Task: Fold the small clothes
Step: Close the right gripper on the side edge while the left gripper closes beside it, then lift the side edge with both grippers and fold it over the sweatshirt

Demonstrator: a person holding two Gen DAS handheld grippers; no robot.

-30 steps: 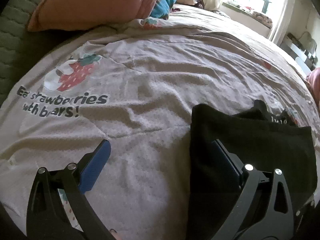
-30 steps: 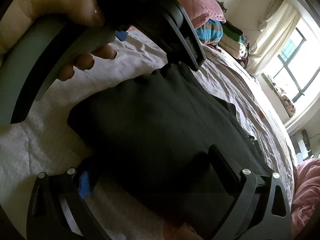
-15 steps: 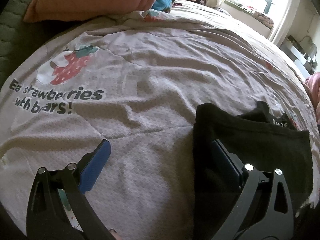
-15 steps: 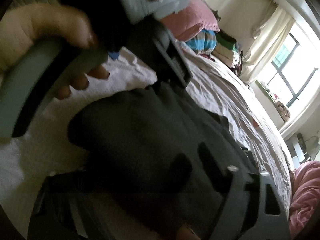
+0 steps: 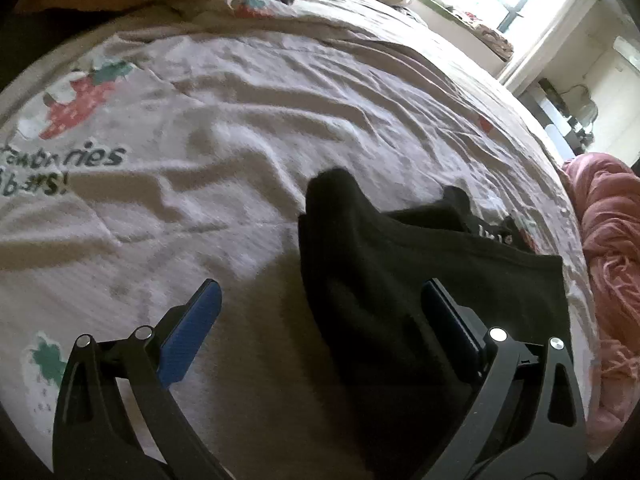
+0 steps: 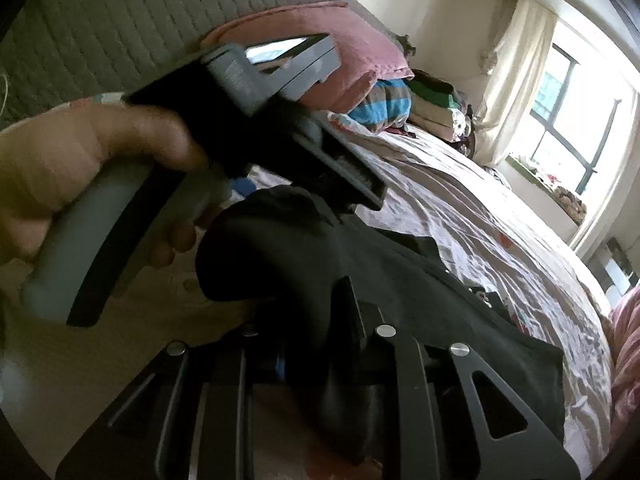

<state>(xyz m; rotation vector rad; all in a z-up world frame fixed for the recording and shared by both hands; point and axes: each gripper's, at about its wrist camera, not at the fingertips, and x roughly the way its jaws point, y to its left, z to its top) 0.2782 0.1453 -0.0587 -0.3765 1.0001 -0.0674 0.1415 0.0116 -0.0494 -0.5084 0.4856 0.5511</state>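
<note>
Two grippers are in play over one black garment (image 5: 432, 280) on the bed. The right gripper (image 6: 312, 344) has its jaws closing, with a bunched fold of that garment between them; the pads appear to press on the cloth, though dark fabric covers the tips and contact is judged, not plainly seen. The left gripper (image 5: 320, 320) stands wide apart: its blue pad at 8 o'clock lies over bare bedsheet (image 5: 280, 120), its other finger at 4 o'clock over the garment, nothing pinched between them. In the right wrist view a hand (image 6: 80, 176) at 9 o'clock holds the left gripper's grey handle.

The garment lies from centre toward 4 o'clock in the left wrist view, its near corner humped up, a printed label edge showing at 2 o'clock.

Progress, as judged: the piece looks doubled over at least once, edges uneven; a further fold and flattening appear to remain.

Not determinable: the type of garment, its layer count, and its lower edge, cut off behind the gripper frames. A pink pillow (image 6: 352, 48) and stacked folded cloth (image 6: 424, 100) sit at 12 to 1 o'clock
</note>
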